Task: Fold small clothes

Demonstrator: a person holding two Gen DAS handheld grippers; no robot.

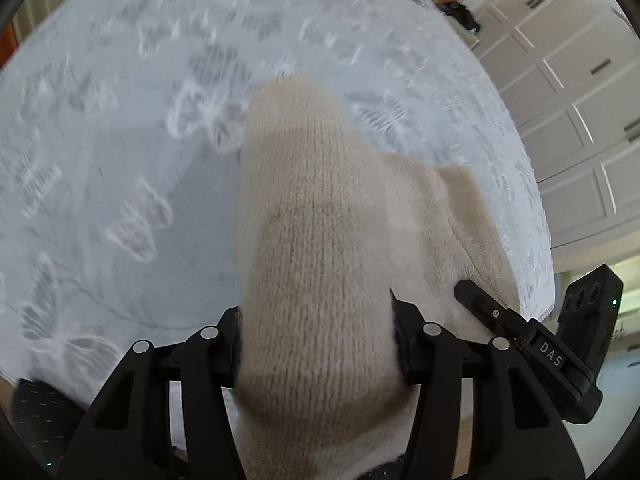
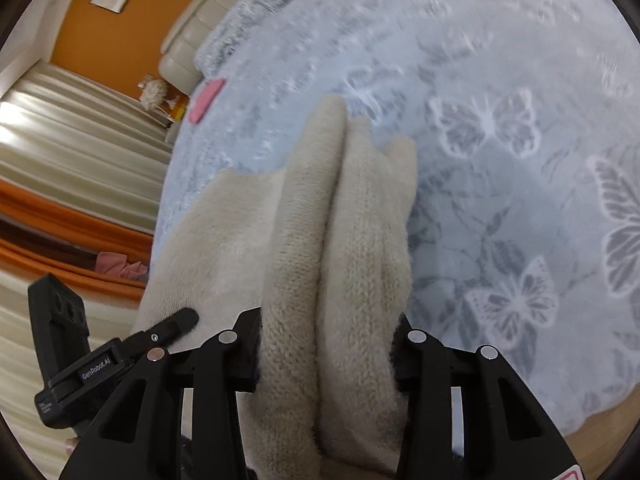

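A cream knitted garment [image 1: 316, 240] hangs between both grippers above a pale blue bedspread. My left gripper [image 1: 316, 344] is shut on one bunched end of it. My right gripper [image 2: 326, 344] is shut on another part, gathered in two thick folds [image 2: 348, 240]. The fabric stretches sideways from each gripper toward the other. The right gripper also shows at the lower right of the left wrist view [image 1: 520, 328], and the left gripper at the lower left of the right wrist view [image 2: 132, 352]. The fingertips are hidden in the fabric.
The bedspread [image 1: 120, 160] with white butterfly patterns [image 2: 484, 120] covers the bed below. A pink item [image 2: 204, 100] lies at its far edge. White wardrobe doors [image 1: 580, 100] stand to the right, curtains [image 2: 72, 140] and an orange wall [image 2: 120, 40] to the left.
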